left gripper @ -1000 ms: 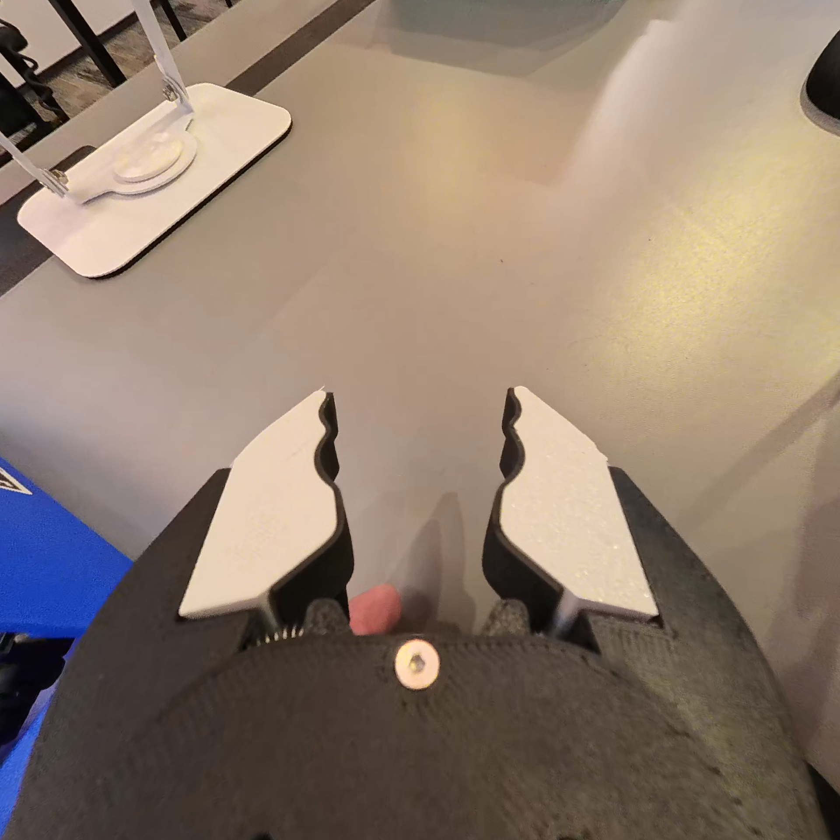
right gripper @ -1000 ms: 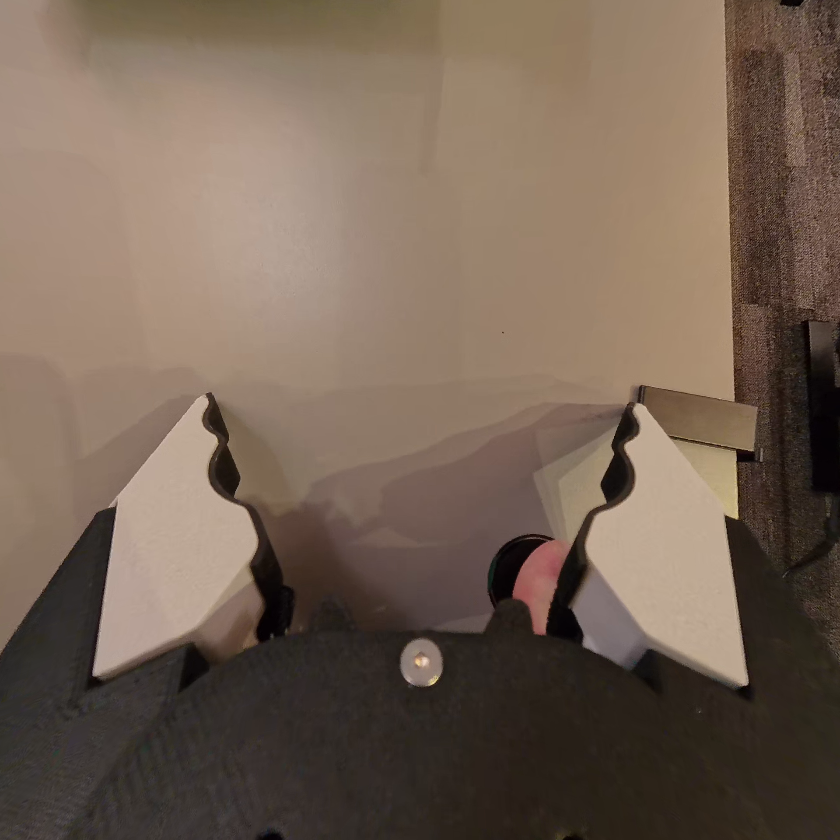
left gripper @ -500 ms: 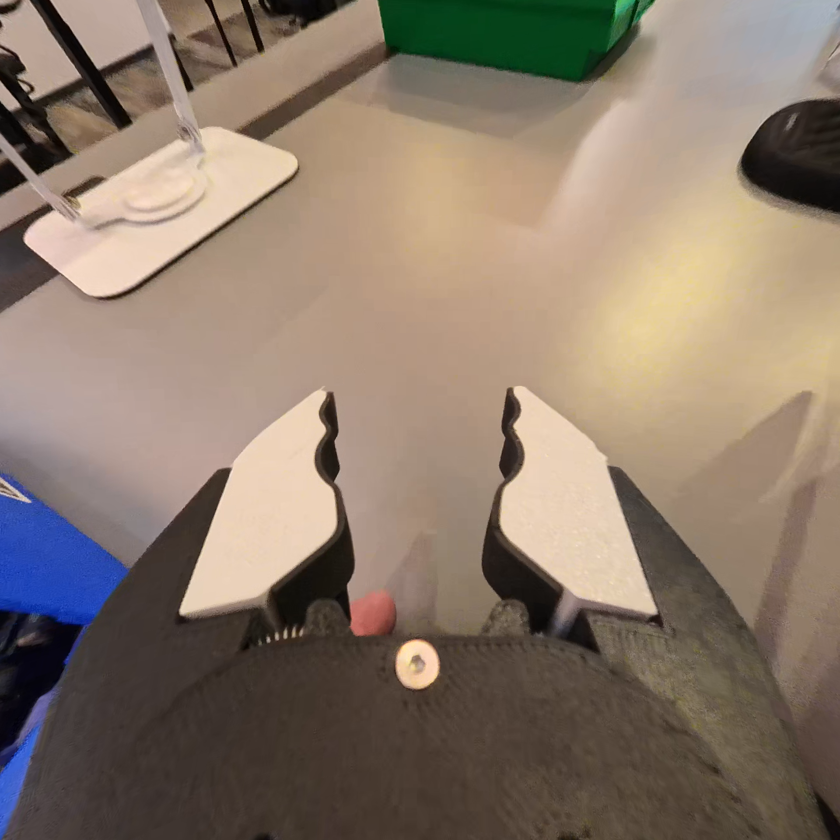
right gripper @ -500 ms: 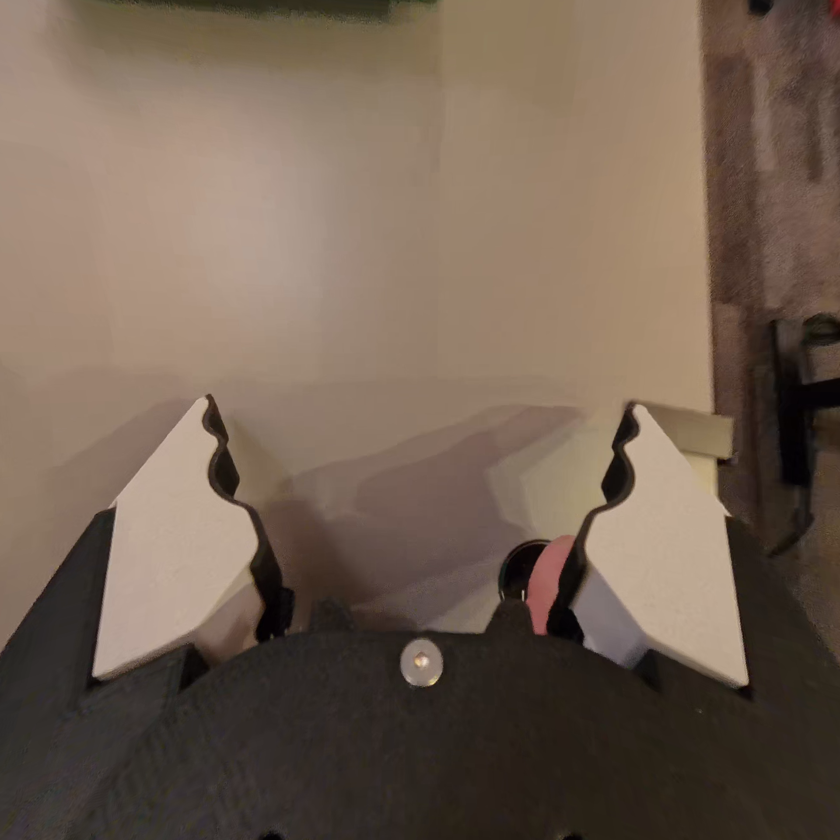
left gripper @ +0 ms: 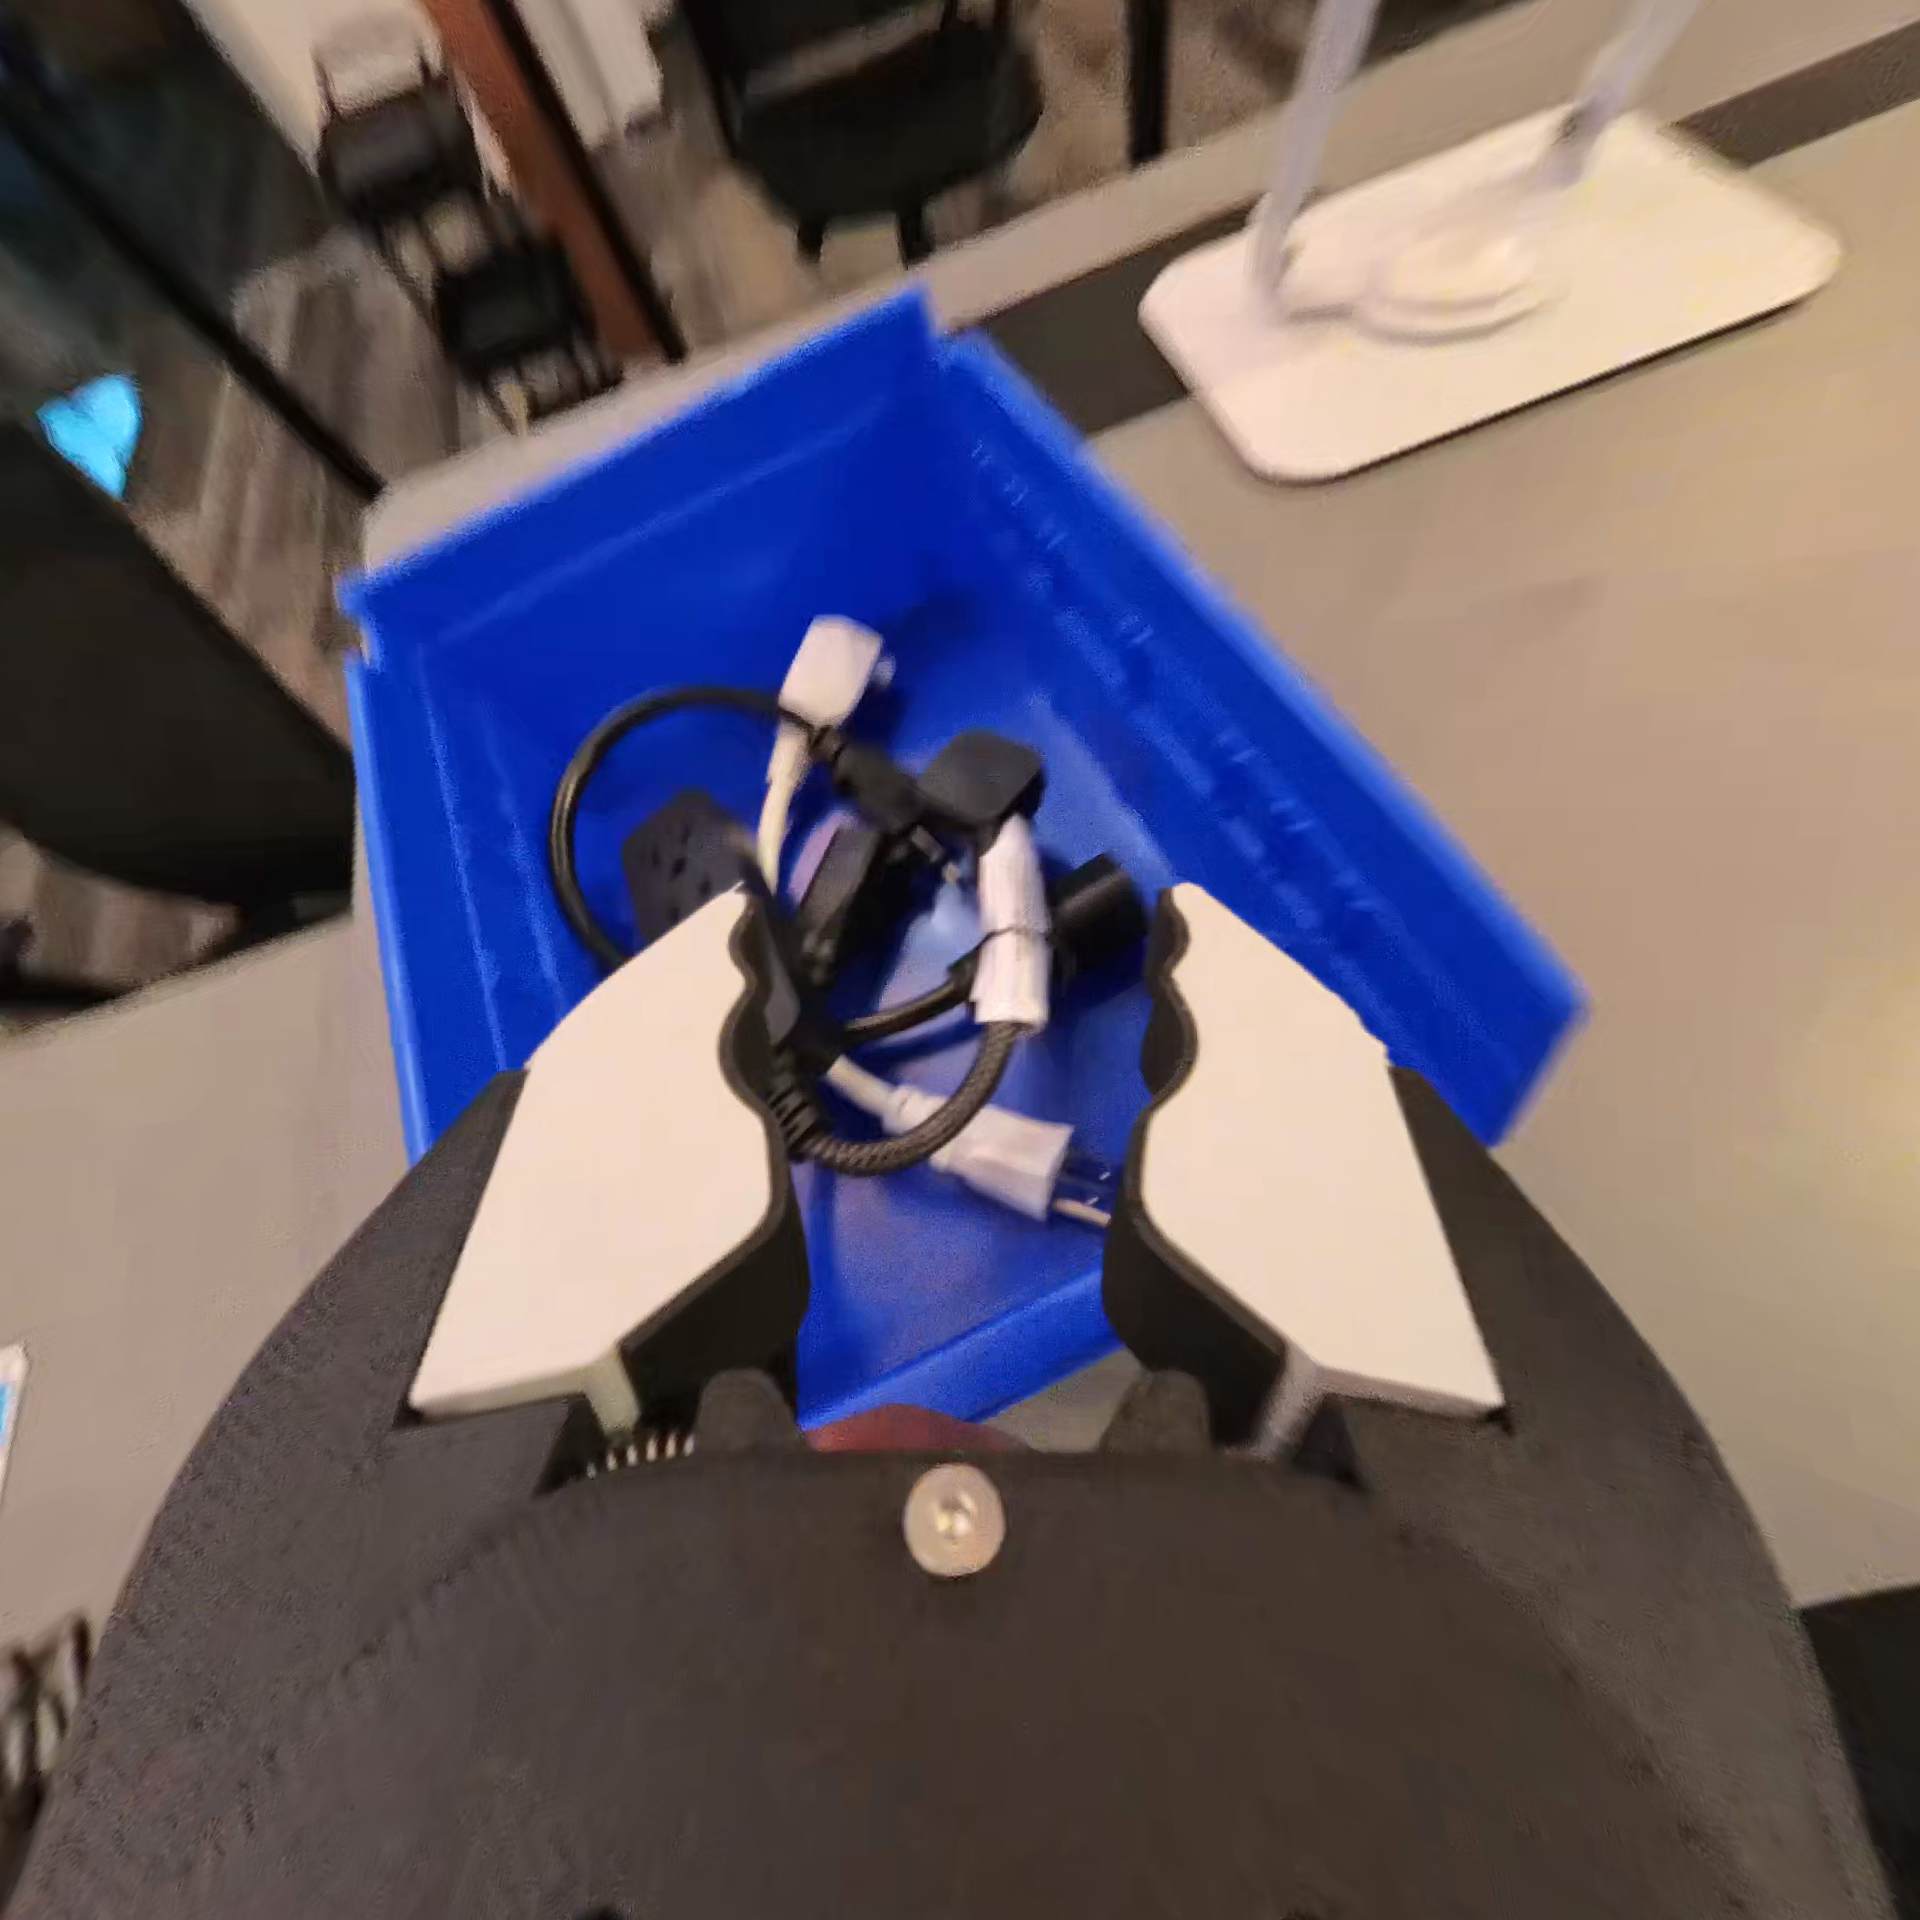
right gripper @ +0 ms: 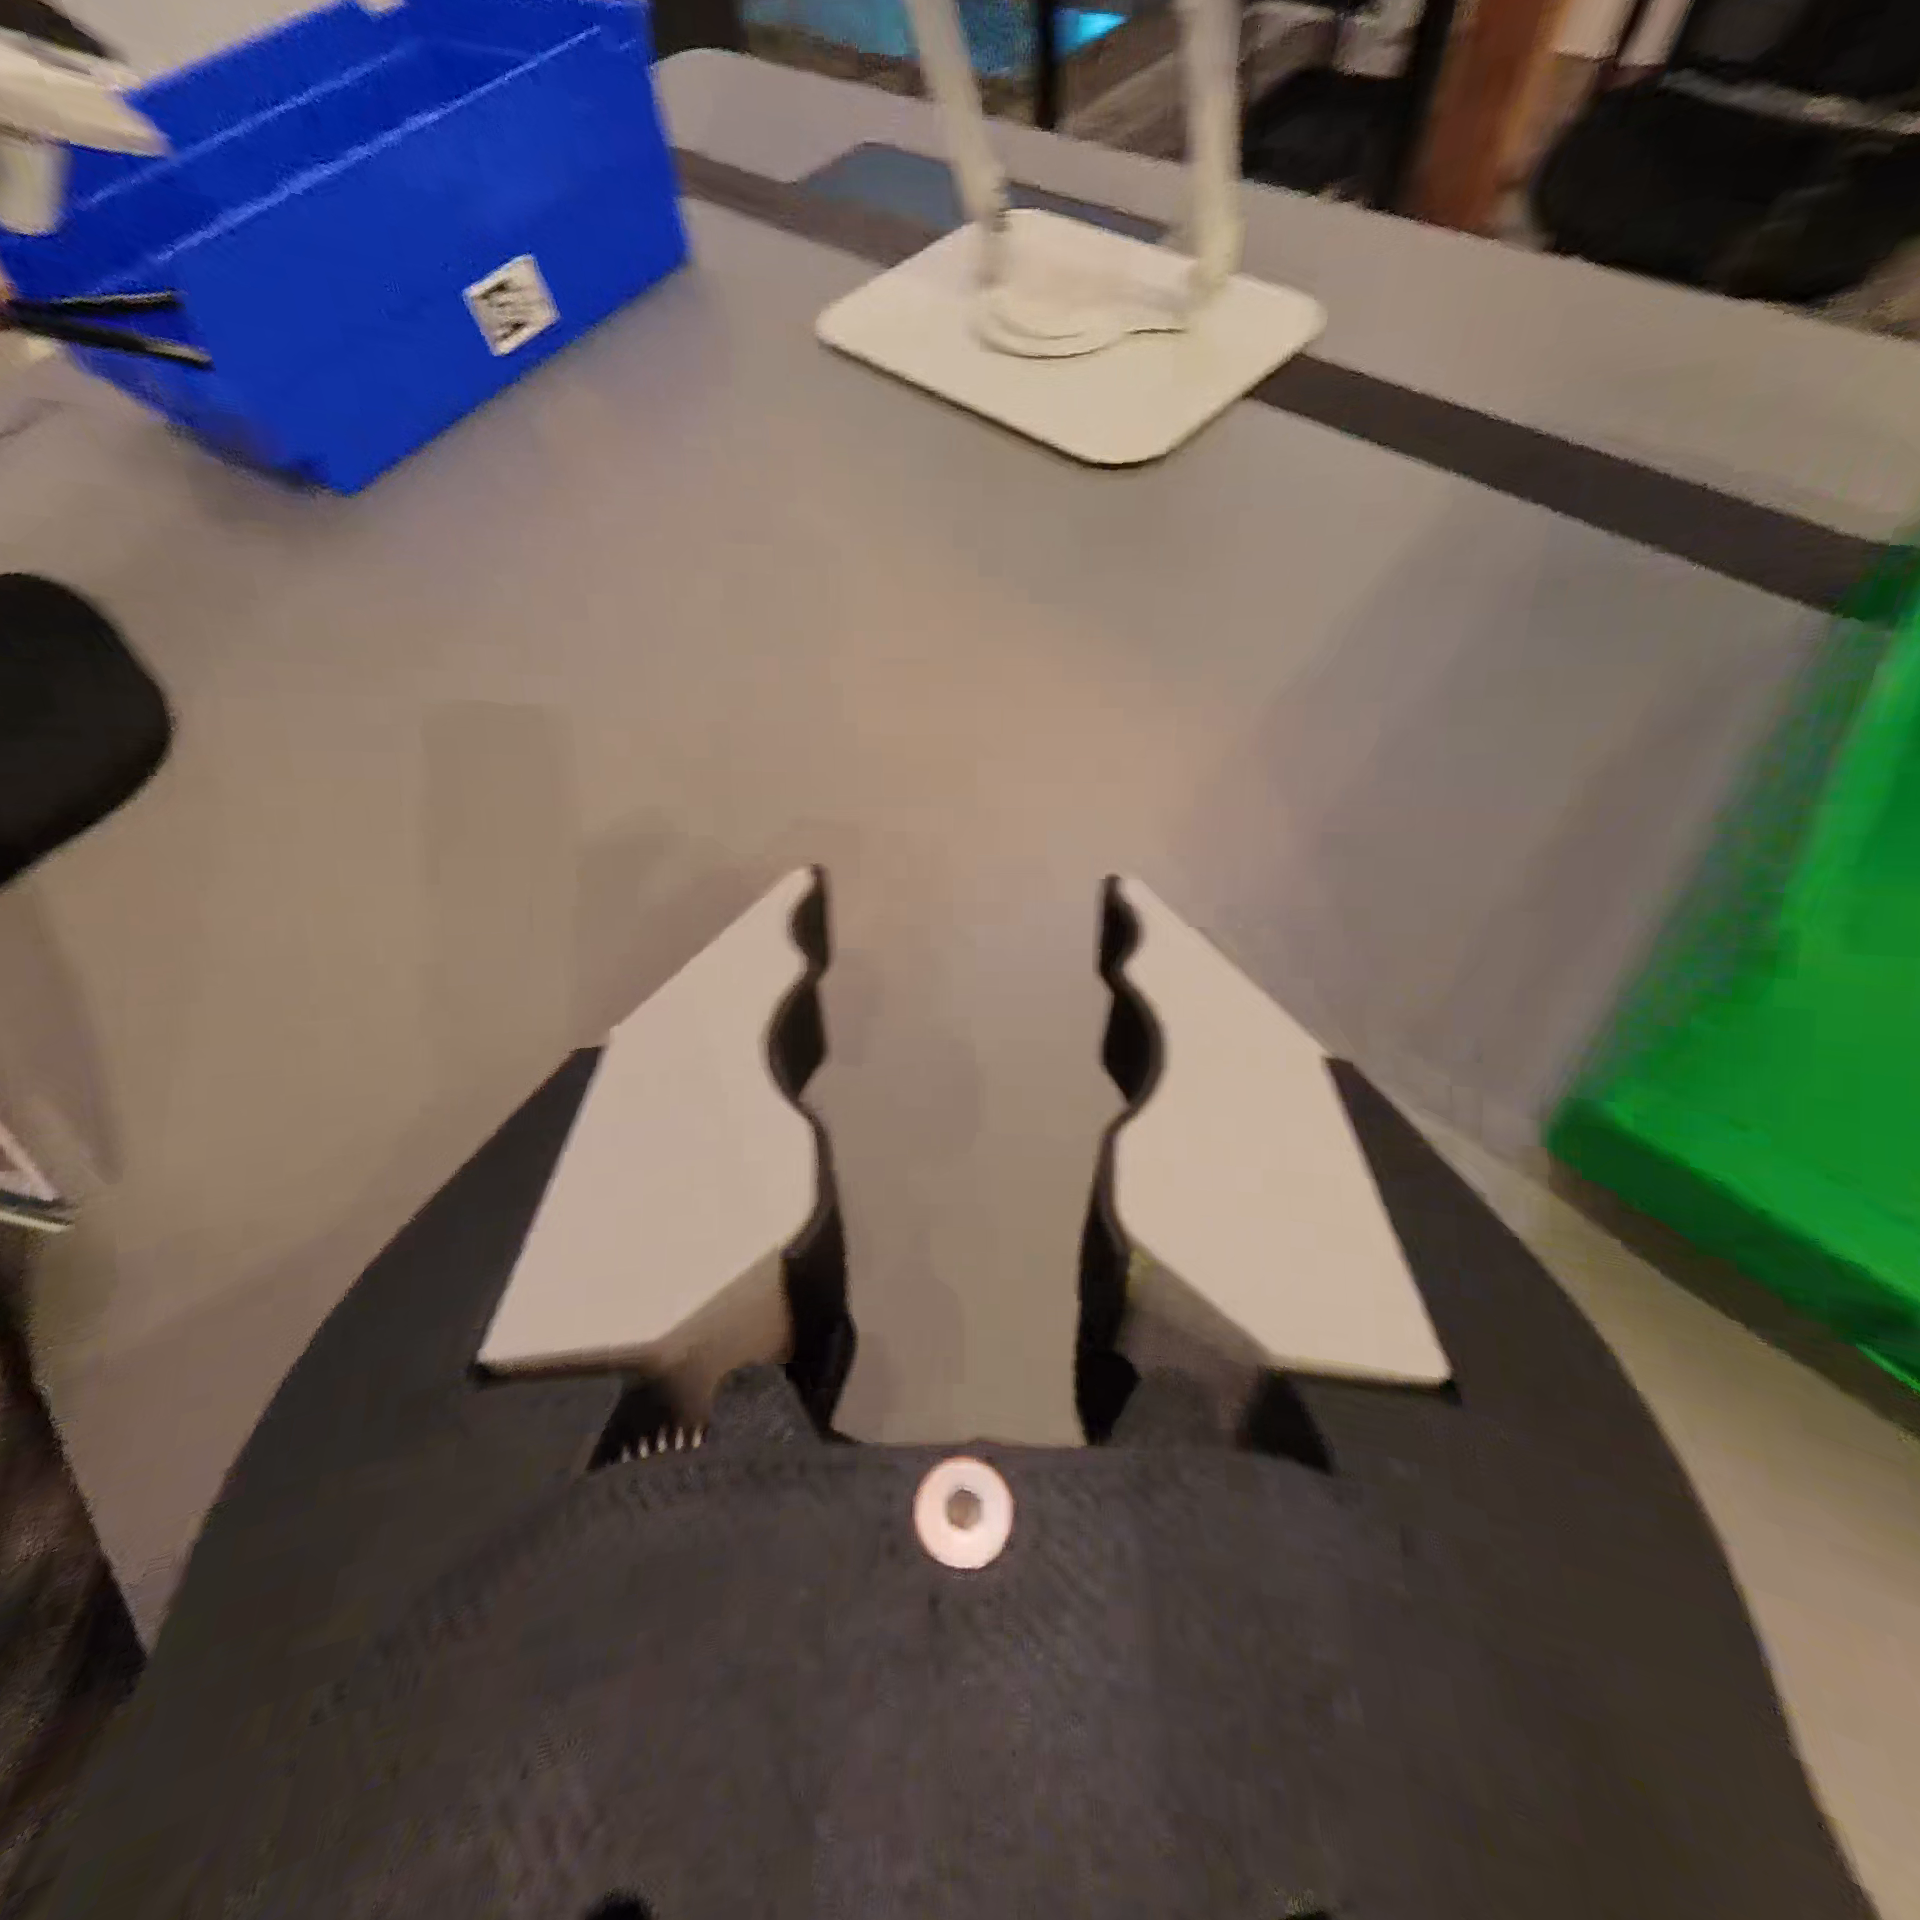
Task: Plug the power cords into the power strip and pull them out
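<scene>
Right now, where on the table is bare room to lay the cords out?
The grey table is bare between the blue bin, the white stand base and the green bin. Crowded: the blue bin's floor, tangled with cords.

Each gripper is showing a rough black printed body, rounded like a dome. The left gripper (left gripper: 956,914) is wearing two white wedge fingers (left gripper: 623,1143) with wavy black inner edges; at six o'clock a silver screw (left gripper: 953,1536) is glinting, a small spring (left gripper: 634,1446) showing at eight. The right gripper (right gripper: 966,894) is looking the same, screw (right gripper: 963,1512) included.
</scene>
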